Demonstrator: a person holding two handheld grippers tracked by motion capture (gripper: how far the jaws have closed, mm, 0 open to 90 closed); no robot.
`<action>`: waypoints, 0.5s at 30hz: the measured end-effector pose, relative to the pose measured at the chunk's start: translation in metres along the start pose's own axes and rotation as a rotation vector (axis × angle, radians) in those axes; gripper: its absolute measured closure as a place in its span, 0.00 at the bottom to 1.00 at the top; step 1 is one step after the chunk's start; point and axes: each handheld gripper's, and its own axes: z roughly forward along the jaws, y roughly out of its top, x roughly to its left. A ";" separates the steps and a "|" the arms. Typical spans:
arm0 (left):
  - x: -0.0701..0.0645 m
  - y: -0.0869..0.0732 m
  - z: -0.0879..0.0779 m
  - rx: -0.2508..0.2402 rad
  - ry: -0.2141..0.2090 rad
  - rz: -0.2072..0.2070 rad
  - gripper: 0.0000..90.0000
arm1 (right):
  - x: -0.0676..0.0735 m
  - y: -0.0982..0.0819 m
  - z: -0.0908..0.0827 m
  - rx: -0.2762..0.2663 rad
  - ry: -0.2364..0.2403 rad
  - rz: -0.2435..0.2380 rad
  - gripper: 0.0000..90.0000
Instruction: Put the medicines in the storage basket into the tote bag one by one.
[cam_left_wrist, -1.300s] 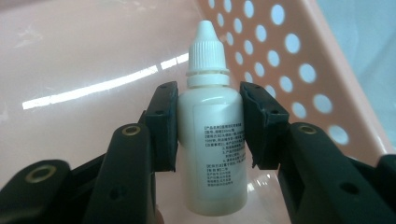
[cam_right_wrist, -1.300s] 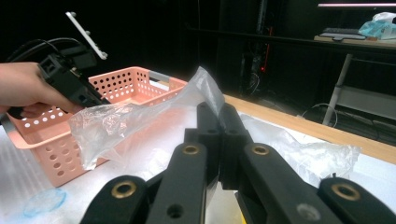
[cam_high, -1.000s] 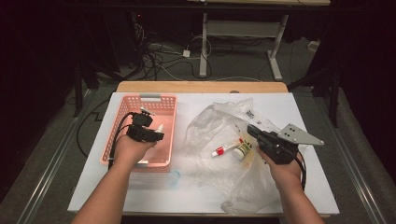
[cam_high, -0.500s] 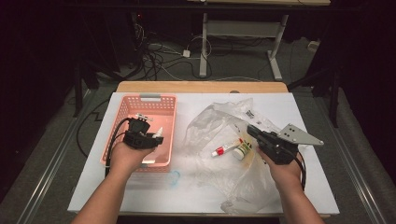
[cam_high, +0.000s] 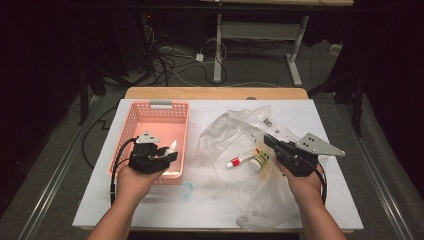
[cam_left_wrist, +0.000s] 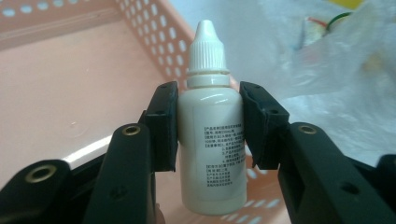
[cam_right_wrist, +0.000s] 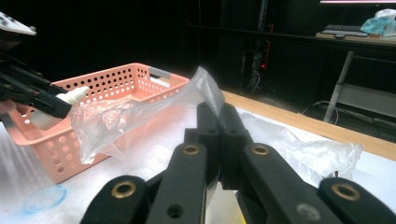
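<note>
The left claw (cam_left_wrist: 208, 128) clamps a light, rigid, slippery dropper bottle (cam_left_wrist: 212, 135) by its shoulder over the basket (cam_high: 150, 112) at nine o'clock, while the right claw (cam_right_wrist: 217, 121) pinches the flimsy plastic bag (cam_right_wrist: 140, 116).

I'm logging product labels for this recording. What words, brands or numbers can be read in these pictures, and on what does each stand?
None can be read.
White dropper bottle, held in the left gripper: a block of small black print, too small and blurred to quote.
Plastic bag, pinched by the right gripper: a small black mark near its top edge in the high view, unreadable.
Red-capped tube and small jar in the bag: labels too small.
</note>
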 end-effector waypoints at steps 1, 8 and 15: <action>-0.002 -0.001 -0.001 -0.011 -0.007 0.006 0.64 | 0.000 0.000 0.000 0.000 -0.001 0.000 1.00; -0.021 -0.001 -0.005 -0.059 -0.061 0.043 0.64 | 0.000 -0.001 0.001 0.003 0.000 -0.004 1.00; -0.040 0.002 -0.003 -0.087 -0.096 0.100 0.64 | 0.000 -0.001 0.001 0.004 0.000 -0.002 1.00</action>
